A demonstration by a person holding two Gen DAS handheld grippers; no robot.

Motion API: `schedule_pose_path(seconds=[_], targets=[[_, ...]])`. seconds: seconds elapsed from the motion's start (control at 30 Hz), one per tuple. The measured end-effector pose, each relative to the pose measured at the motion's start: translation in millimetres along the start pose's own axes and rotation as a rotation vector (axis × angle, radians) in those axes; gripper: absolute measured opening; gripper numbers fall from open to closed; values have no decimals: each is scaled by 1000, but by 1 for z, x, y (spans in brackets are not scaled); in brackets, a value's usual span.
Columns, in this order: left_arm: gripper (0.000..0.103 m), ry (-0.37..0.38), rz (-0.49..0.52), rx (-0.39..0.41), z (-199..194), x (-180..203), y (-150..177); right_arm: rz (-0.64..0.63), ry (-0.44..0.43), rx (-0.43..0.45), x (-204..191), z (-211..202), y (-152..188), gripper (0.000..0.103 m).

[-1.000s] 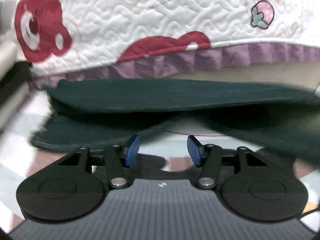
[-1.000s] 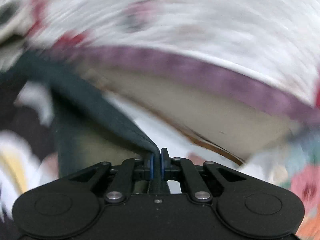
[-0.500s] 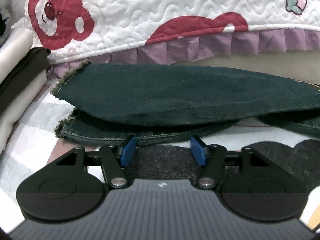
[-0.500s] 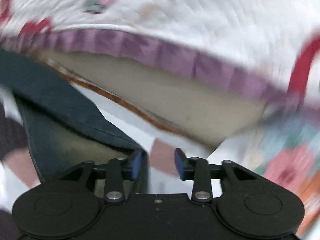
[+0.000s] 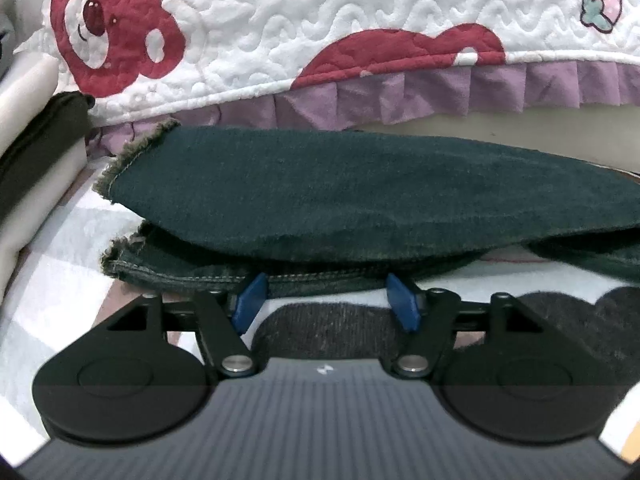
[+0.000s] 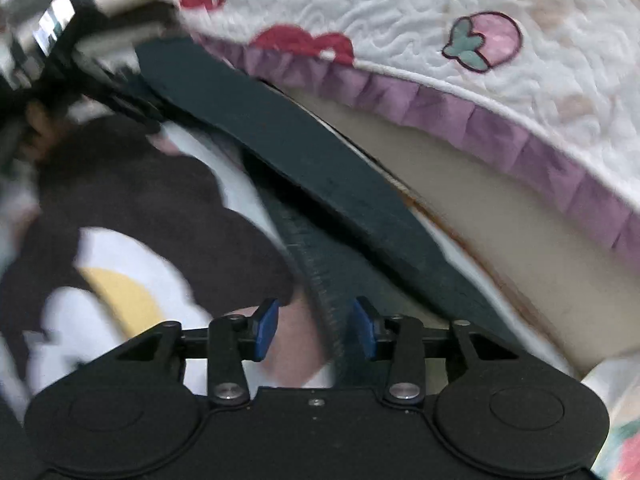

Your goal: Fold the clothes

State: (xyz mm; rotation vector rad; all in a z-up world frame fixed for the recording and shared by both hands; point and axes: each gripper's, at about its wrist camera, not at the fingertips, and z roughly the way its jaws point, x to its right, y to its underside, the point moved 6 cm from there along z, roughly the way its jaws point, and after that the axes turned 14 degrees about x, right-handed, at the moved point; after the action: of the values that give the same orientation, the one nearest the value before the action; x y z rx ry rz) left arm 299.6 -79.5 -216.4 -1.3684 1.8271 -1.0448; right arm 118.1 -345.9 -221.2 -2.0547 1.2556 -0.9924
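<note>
Across mid-frame of the left view, dark jeans (image 5: 360, 196) lie folded leg over leg on a patterned mat (image 5: 60, 288), frayed hems at left, a quilt (image 5: 320, 20) behind. Left claw (image 5: 326, 300) is opening, empty, just short of the lower seam; right claw (image 6: 314, 330) is also opening, a denim edge between its pads (image 6: 266, 330) but not pinched. Denim looks heavy, limp, not slippery, so probably best taken at a thick seam or hem rather than mid-panel.
</note>
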Motion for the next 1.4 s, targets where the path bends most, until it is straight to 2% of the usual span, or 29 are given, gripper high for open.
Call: schedule_pose_path(seconds=[0.03,0.13,0.17,0.2,0.27,0.33,0.37,0.5,0.63,0.67,0.73,0.77,0.83,0.87,0.97,1.03,1.07,1.1,1.17,1.2,1.27,1.33,1.4], targets=[[66,4,3,-1,0,-1,0,-10,17,-6,1,8,0,48],[65,0,-6,4,1,-1,0,-10,-4,-26,10,30,0,46],[65,-1,3,9,2,0,0,-10,-11,-33,13,38,1,36],[61,2,4,14,1,0,-1,7,-22,-35,18,42,0,0],[50,9,3,22,0,-2,-4,72,-45,-12,25,40,-8,3],[12,16,3,30,-1,-3,-6,159,-74,45,29,23,-25,3],[7,20,3,34,-2,-3,-7,202,-89,73,31,15,-33,3],[0,53,-252,63,-14,-34,-16,342,-174,149,28,-29,-52,4],[0,47,-372,162,-58,-66,-38,553,-350,147,16,-60,-42,5],[1,51,-410,140,-67,-72,-35,563,-339,137,14,-62,-36,4],[4,102,-504,-8,-70,-77,-15,581,-313,115,10,-67,-25,4],[4,134,-550,-60,-67,-75,-5,569,-270,107,13,-67,-20,4],[5,198,-640,-157,-60,-70,13,623,-240,121,26,-61,-19,4],[5,208,-691,-174,-56,-68,19,651,-225,128,32,-58,-19,4],[10,224,-845,-211,-44,-65,36,611,-176,154,39,-58,-31,4],[24,208,-864,-189,-40,-66,38,582,-137,161,40,-54,-37,4],[29,198,-866,-178,-38,-66,39,556,-85,174,43,-58,-37,4],[39,180,-868,-168,-36,-68,40,529,-32,187,46,-61,-37,3],[40,143,-858,-141,-32,-72,39,364,113,176,47,-64,-41,3],[41,124,-843,-122,-31,-74,37,299,153,167,47,-60,-42,3],[43,95,-813,-89,-29,-76,33,327,142,139,56,-50,-38,3],[51,67,-783,-57,-27,-79,30,375,125,111,66,-39,-32,3],[54,58,-803,-28,-27,-82,30,401,118,87,73,-26,-24,3]])
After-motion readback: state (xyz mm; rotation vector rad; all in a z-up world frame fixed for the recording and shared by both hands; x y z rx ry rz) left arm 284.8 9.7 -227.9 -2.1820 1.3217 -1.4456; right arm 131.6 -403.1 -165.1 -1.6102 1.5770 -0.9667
